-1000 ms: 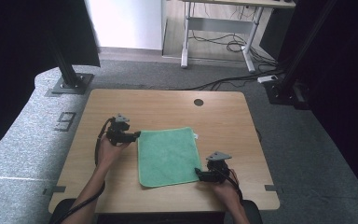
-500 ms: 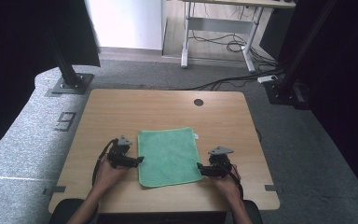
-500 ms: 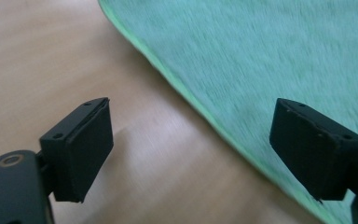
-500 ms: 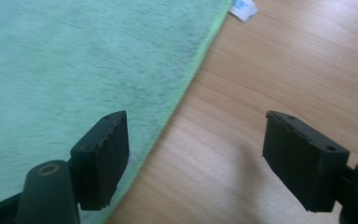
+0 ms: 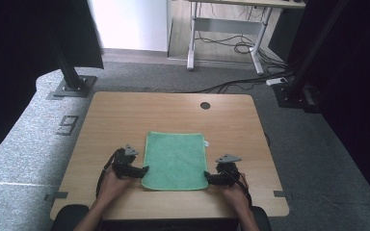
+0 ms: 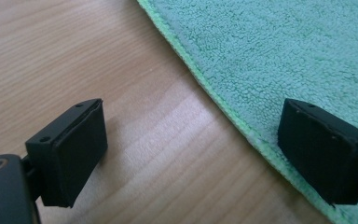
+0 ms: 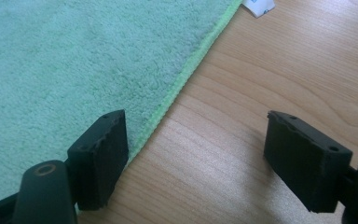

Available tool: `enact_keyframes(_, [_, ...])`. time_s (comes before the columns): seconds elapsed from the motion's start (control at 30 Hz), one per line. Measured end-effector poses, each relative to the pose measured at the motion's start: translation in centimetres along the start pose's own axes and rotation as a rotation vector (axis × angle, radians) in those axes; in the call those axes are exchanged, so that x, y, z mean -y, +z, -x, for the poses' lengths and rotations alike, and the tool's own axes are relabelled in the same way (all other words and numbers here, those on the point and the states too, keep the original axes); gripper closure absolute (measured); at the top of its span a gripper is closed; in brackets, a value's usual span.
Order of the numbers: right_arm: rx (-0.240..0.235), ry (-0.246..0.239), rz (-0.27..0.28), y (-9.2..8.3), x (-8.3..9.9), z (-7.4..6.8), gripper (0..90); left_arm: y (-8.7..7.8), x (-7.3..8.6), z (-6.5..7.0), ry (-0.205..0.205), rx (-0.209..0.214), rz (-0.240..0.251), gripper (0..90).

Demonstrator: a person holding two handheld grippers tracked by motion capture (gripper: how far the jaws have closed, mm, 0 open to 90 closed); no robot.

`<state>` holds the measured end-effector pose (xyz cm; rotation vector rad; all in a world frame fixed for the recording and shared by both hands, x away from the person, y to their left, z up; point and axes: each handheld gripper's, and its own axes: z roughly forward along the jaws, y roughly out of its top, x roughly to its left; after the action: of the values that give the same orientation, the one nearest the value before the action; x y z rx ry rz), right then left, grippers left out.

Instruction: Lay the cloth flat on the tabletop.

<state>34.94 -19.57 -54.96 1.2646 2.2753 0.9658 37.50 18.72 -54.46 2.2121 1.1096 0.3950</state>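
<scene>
A: State cloth position.
B: The green terry cloth (image 5: 175, 160) lies flat on the wooden table (image 5: 125, 115), near its front edge.
A: Gripper status?
B: The left gripper (image 5: 143, 170) has just been opening; its jaws straddle the left hem. The right gripper (image 5: 207, 178) is open across the right hem. Both forearms lie low.

Cloth (image 5: 175, 159) btwn the two grippers is green terry – soft, nubby pile, matt, w/ a brighter stitched hem along the edge (image 6: 214, 93). Table (image 5: 125, 115) under both is pale wood-grain, smooth w/ a faint satin sheen right by the jaws. Left gripper (image 6: 193, 154) and right gripper (image 7: 196, 158) jaw blocks look like black plastic – matt, slightly rough on the edges. Small white tag (image 7: 258, 6) at the cloth's far corner beyond the right gripper is smooth, looks like paper or fabric label. Floor (image 5: 38, 144) past the left gripper is grey speckled carpet, rough.
</scene>
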Motion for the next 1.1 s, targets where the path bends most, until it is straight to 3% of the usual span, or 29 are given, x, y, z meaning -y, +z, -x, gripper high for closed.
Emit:
enact_keyframes(0.2, [0.01, 0.007, -0.003, 0.2, -0.1, 0.2, 16.8, 0.4, 0.0, -0.6, -0.005, -0.004, 0.034, 7.2])
enact_keyframes(0.8, [0.012, 0.013, 0.014, 1.7, -1.3, 1.8, 15.6, 1.3, -1.0, -1.2, -0.029, -0.026, 0.039, 7.6])
enact_keyframes(1.0, [0.004, 0.012, 0.008, 1.6, -1.4, 1.8, 14.7, 1.1, -1.1, -1.2, -0.029, 0.018, 0.043, 9.1])
enact_keyframes(1.1, [0.004, -0.003, 0.017, 1.1, -1.6, 1.8, 13.8, 0.4, -1.2, -0.7, 0.001, 0.03, 0.05, 9.0])
